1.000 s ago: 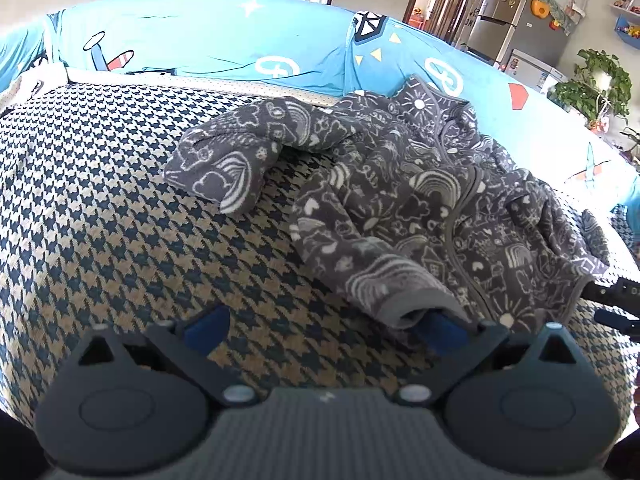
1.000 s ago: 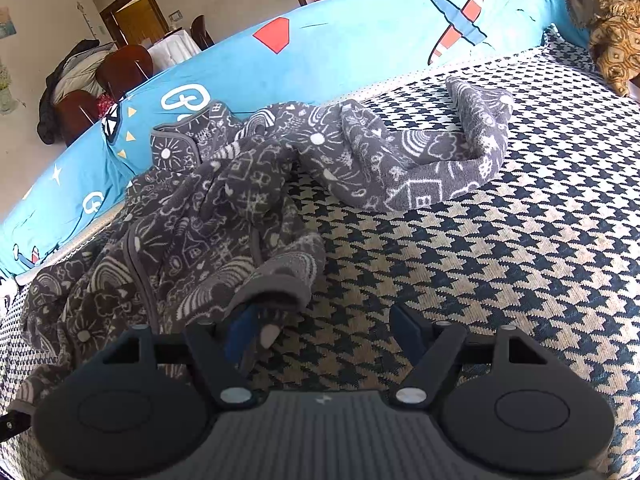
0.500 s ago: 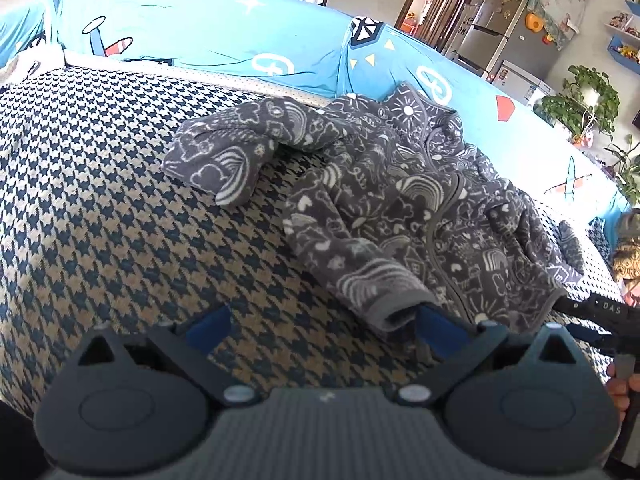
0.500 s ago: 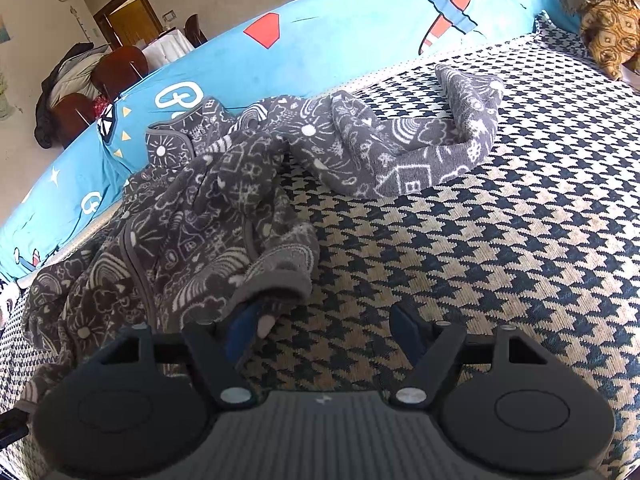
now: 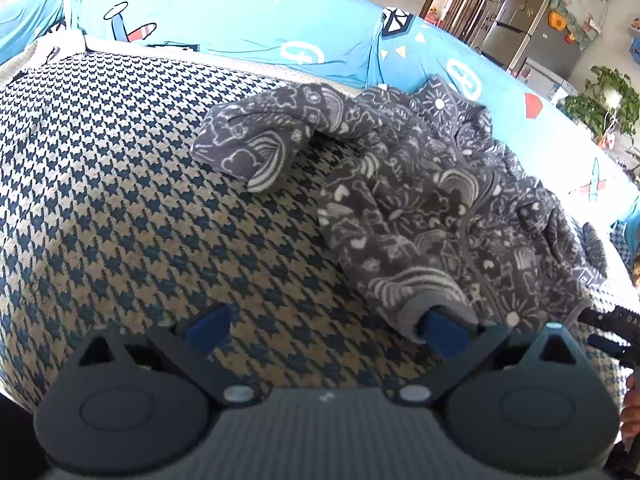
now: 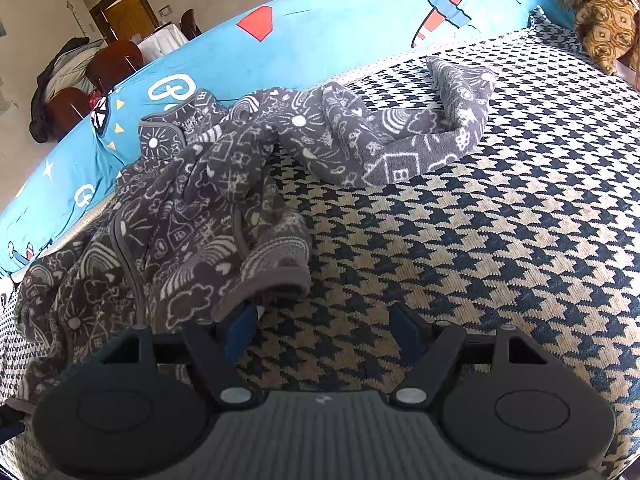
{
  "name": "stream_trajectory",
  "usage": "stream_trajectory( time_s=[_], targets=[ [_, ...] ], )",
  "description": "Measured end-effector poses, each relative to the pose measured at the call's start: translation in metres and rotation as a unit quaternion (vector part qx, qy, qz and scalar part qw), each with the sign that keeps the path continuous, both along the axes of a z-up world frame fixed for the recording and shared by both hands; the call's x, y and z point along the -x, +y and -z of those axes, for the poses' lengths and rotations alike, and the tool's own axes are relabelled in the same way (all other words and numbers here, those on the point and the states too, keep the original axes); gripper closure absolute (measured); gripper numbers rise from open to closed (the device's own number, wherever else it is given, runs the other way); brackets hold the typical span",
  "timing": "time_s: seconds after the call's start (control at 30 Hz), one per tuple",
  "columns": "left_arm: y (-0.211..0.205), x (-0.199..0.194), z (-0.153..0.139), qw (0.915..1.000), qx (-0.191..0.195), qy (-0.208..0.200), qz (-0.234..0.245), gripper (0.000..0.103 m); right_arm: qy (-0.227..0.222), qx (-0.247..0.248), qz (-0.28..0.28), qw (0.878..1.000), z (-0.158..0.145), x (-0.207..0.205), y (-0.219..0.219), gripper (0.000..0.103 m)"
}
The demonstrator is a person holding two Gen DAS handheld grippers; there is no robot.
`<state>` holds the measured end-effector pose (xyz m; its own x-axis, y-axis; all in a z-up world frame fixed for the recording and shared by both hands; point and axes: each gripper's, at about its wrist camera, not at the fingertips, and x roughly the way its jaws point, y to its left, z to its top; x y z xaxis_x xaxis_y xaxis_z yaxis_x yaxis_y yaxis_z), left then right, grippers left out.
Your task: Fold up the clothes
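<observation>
- Our left gripper (image 5: pixel 324 326) has its jaws spread wide. One blue finger (image 5: pixel 442 330) is tucked under the hem (image 5: pixel 424 304) of the jacket (image 5: pixel 440 216); the other rests on bare cover, so nothing is pinched between them.
- Our right gripper (image 6: pixel 324 326) is spread just as wide. One finger (image 6: pixel 240 330) sits under the opposite hem corner (image 6: pixel 276 272), the other over the sofa cover (image 6: pixel 500 240); it clamps nothing either.
- We judge the step to be taking hold of, or letting go of, the two bottom corners; the pictures fit either, so we do not say which.
- If it is a grasp, each pair of jaws must close on its corner with both cloth layers between the fingers, and without snagging the cover beneath.
- The jacket lies rumpled on the houndstooth cover, front up, zip (image 5: pixel 476 216) visible, not folded flat.
- Its long axis runs from the hem, nearest us, away to the collar (image 6: pixel 168 136), which rests against the blue backrest (image 6: pixel 320 36). So it points collar-first at the backrest.
- One sleeve (image 5: pixel 256 148) trails to our left, bent and bunched.
- The other sleeve (image 6: pixel 400 140) trails to our right, curling back at the cuff.
- Both sleeves lie out from the body, roughly across the long axis.
</observation>
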<state>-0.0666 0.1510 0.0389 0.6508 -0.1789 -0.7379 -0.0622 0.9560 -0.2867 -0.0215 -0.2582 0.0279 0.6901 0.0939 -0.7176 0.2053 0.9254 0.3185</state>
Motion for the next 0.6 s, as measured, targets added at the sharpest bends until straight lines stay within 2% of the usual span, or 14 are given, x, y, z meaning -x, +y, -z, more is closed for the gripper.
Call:
stream_trajectory(
  time_s=[0.13,0.3,0.47,0.6],
  targets=[
    [-0.003,0.004,0.000,0.9998,-0.012,-0.002,0.014,0.000,0.002,0.000,-0.002,1.000,0.002,0.002,0.001,0.030],
    [-0.015,0.006,0.003,0.9974,-0.068,-0.014,0.021,0.000,0.002,0.005,-0.008,1.000,0.003,0.004,0.003,0.030],
    [-0.031,0.008,0.005,0.9904,-0.130,-0.038,0.030,0.000,0.003,0.010,-0.013,1.000,0.004,0.005,0.006,0.030],
    [-0.033,0.003,0.004,0.9883,-0.143,-0.051,0.009,0.000,0.000,0.009,-0.003,1.000,0.004,0.008,0.001,0.030]
  ],
)
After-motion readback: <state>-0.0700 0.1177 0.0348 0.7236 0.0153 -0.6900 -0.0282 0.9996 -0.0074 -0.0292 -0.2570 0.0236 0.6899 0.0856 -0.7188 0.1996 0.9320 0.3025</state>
